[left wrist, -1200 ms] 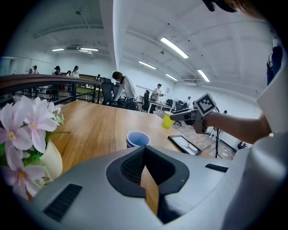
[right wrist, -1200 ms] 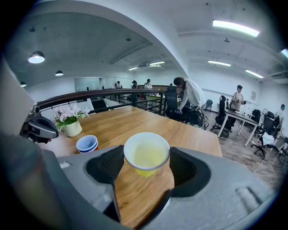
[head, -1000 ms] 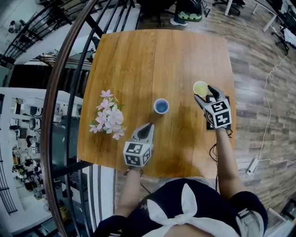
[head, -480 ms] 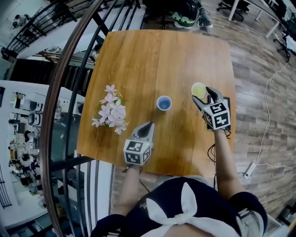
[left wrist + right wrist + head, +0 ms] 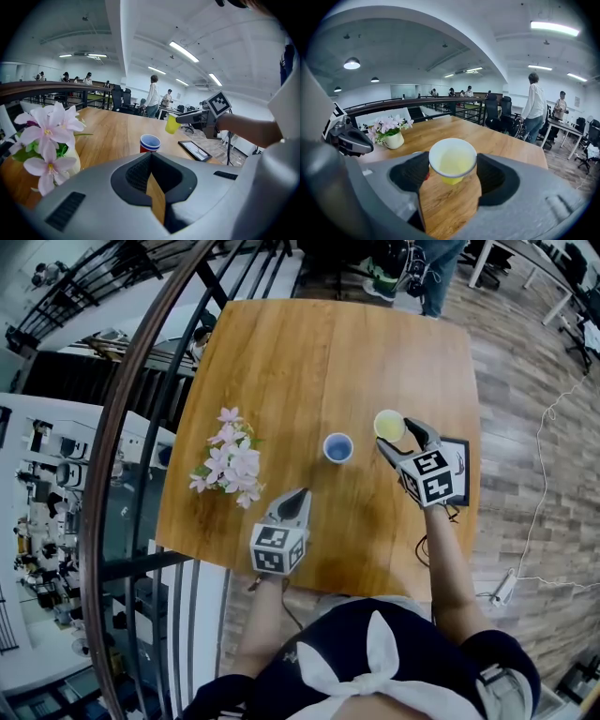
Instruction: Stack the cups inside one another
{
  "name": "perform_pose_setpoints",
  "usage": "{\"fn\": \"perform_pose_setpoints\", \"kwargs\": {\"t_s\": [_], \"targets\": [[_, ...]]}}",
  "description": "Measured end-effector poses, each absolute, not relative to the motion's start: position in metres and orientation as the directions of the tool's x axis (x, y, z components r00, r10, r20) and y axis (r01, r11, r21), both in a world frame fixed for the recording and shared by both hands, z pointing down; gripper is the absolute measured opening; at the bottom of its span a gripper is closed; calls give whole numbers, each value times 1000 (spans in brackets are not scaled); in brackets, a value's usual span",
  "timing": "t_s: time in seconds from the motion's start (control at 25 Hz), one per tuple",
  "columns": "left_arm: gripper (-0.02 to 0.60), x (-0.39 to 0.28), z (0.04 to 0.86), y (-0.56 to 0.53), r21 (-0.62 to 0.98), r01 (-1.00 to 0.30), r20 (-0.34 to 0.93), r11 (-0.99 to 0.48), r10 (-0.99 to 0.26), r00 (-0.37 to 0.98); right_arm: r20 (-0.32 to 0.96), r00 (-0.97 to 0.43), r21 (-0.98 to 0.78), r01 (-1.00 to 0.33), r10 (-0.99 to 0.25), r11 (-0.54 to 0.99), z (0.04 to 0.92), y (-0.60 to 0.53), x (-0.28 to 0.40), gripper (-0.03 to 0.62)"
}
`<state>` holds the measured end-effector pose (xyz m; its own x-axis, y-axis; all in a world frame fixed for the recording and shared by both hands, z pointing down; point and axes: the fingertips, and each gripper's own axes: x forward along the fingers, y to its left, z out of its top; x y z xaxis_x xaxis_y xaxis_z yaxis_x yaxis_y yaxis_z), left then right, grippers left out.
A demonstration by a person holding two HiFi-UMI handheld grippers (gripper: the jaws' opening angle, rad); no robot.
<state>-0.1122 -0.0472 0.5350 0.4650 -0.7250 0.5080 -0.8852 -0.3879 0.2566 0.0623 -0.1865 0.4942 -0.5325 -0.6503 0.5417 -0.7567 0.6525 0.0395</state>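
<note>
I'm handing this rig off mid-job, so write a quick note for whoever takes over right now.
Right gripper: jaws closed on the yellow cup, held clear of the table.
Left gripper: jaws together, empty, near the table's front edge.
Blue cup: upright on the table, left of the yellow cup in the head view.
Done: yellow cup picked up.
Left: carry it over the blue cup, lower it inside, release.

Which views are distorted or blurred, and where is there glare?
Head view: the fisheye lens bends the table's edges. Left gripper view: dark round border, flowers slightly soft. Right gripper view: yellow cup sharp, ceiling lamps glaring.
</note>
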Motion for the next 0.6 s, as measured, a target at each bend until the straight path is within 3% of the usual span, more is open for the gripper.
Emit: {"fn": "perform_pose_setpoints", "kwargs": {"t_s": [0.6], "targets": [[9,-114,537,-39,262,-891,512,-370,-729,454,530,-614,17,-682,-585,731,495,-170,12,314]]}}
